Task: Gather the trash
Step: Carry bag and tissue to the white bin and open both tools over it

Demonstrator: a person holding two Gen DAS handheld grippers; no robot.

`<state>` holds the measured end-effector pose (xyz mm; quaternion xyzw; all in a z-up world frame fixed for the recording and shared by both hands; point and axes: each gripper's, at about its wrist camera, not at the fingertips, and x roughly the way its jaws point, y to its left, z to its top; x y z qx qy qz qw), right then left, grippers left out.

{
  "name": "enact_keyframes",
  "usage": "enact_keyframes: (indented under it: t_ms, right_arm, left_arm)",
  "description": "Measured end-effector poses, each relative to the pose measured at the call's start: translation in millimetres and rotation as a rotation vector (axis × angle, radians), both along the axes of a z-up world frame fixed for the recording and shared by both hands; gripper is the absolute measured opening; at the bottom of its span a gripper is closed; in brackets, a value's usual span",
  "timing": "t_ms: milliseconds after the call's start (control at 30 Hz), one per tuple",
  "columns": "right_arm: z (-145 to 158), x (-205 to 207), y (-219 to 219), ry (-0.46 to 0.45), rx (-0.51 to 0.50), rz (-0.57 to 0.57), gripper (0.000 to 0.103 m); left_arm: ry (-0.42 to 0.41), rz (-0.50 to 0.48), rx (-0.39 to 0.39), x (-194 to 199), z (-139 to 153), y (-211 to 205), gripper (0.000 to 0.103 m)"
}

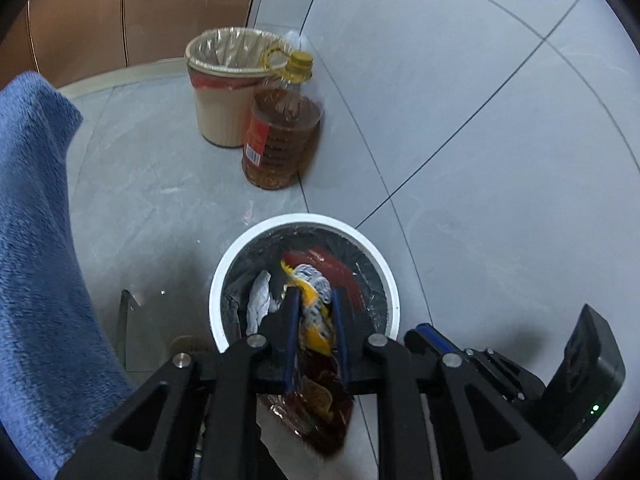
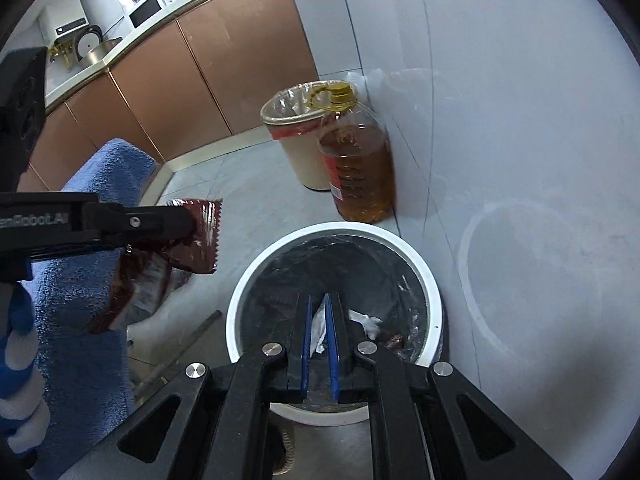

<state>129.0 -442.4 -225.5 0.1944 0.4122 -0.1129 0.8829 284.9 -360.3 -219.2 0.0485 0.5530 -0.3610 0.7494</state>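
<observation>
Left wrist view: white bin [image 1: 224, 280], black liner, holds white paper [image 1: 258, 300] and red wrappers. Beige bin [image 1: 218, 120] with clear liner, contents not visible. Left gripper [image 1: 314, 300] over the rim, clamping a dark red wrapper [image 2: 196, 236]. Right gripper [image 2: 318, 304] angled into the bin, nearly closed, nothing held.

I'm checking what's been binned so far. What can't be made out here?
- White bin floor: both views, fingers and trash cover it.
- White tissue: right wrist view, whether the right gripper pinches it or it lies inside.
- Wrapper print: blurred, partly behind the left gripper.
</observation>
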Motion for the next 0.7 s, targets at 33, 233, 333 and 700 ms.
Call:
enact_keyframes:
  t_ms: [33, 233, 333, 700]
  right_arm:
    - [-1, -2, 0, 0.003, 0.0, -0.006, 0.008]
    - [3, -12, -1, 0.003, -0.012, -0.034, 0.011]
    - [8, -15, 3, 0.0, -0.03, -0.032, 0.012]
    - [63, -34, 35, -0.097, -0.041, -0.01, 0.021]
  left_arm:
    - [0.007, -0.001, -0.002, 1, -2, 0, 0.018]
    - [0.021, 0.007, -0.031, -1, -1, 5, 0.043]
    - [0.016, 0.009, -0.053, -4, 8, 11, 0.044]
    - [-0.155, 0.066, -0.157, -34, 91, 73, 0.044]
